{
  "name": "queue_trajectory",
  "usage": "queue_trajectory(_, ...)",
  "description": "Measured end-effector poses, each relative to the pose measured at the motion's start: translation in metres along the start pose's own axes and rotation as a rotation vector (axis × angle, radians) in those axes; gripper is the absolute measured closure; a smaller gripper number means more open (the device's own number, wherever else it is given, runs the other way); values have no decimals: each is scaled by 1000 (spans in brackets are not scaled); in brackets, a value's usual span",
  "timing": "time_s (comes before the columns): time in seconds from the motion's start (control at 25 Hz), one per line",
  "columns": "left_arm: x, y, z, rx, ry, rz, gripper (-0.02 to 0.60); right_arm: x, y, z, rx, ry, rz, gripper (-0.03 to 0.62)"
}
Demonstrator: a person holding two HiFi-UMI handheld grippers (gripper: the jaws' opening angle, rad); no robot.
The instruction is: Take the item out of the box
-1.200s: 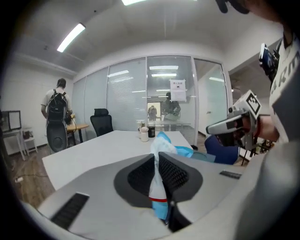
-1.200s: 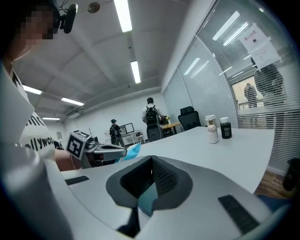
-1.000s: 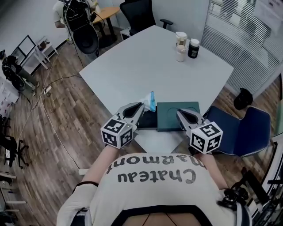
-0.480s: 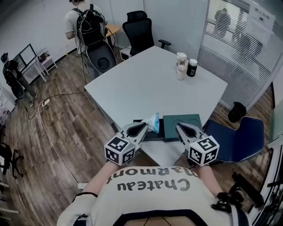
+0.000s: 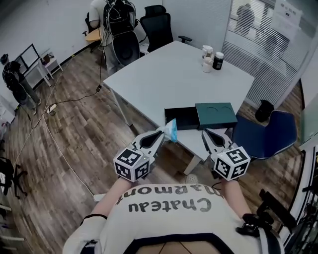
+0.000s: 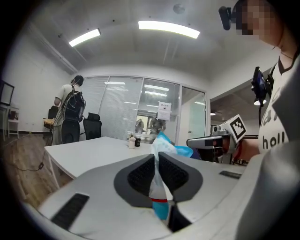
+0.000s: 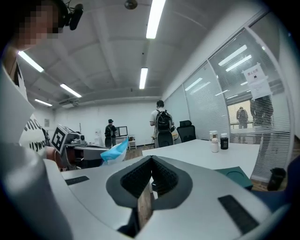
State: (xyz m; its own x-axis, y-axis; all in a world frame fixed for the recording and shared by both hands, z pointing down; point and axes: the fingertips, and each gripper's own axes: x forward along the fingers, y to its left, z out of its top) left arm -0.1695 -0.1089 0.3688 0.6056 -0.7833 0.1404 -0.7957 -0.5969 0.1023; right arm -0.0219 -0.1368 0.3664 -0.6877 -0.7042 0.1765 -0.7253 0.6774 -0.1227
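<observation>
My left gripper (image 5: 163, 132) is shut on a blue and white packet (image 5: 171, 130), which sticks up past its fingertips, out over the wooden floor just short of the table's near corner. In the left gripper view the packet (image 6: 162, 145) sits pinched between the dark pads (image 6: 140, 176). The dark open box (image 5: 181, 117) lies on the white table (image 5: 164, 74) beside its green lid (image 5: 216, 115). My right gripper (image 5: 205, 134) hangs level with the left one, its jaws together with nothing in them (image 7: 151, 161).
Bottles (image 5: 211, 51) stand at the table's far side. A blue chair (image 5: 263, 136) is to the right of the table, a black office chair (image 5: 159, 27) behind it. A person with a backpack (image 5: 119, 15) stands at the back left. Cables run across the floor.
Both grippers have drawn back from the box and off the table edge, the left one carrying the packet. The whole view has backed away from the table.
</observation>
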Motion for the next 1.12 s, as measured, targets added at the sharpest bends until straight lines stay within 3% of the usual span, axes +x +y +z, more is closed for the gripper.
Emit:
queue_trajectory(0.28, -96, -17, -11, -1, -3, -38, 548, -48, 92, -24, -25, 21, -59, 595)
queue_trajectory(0.56, -136, -31, 1, 1, -37, -62, 548, -84, 134, -19, -51, 25, -101, 595)
queue_trajectory(1.12, -145, -67, 21, -29, -94, -80, 548, -126, 135, 6, -86, -2, -119, 595)
